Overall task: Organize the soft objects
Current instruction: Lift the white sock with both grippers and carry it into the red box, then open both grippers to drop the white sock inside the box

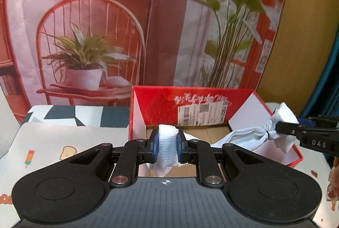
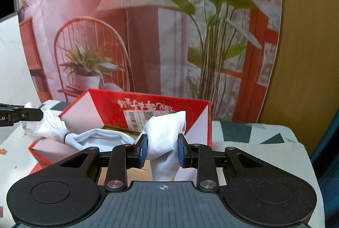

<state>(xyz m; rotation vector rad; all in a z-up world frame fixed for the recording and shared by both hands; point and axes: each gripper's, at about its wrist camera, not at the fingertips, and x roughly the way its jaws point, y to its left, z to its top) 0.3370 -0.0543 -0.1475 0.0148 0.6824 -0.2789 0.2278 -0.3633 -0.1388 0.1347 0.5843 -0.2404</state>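
The left hand-held gripper (image 1: 167, 144) is clamping one end of a white cloth (image 1: 239, 135). The right hand-held gripper (image 2: 162, 148) is pinching the other end (both above the red box (image 1: 211, 98)).

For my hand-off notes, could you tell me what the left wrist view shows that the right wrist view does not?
Only the left wrist view shows the cream mat with popsicle and toast prints, left of the box. Only the right wrist view shows the white wall strip beside the backdrop. Both show the red box, and the white cloth stretched above it, clamped at one end by the left gripper and at the other by the right gripper.
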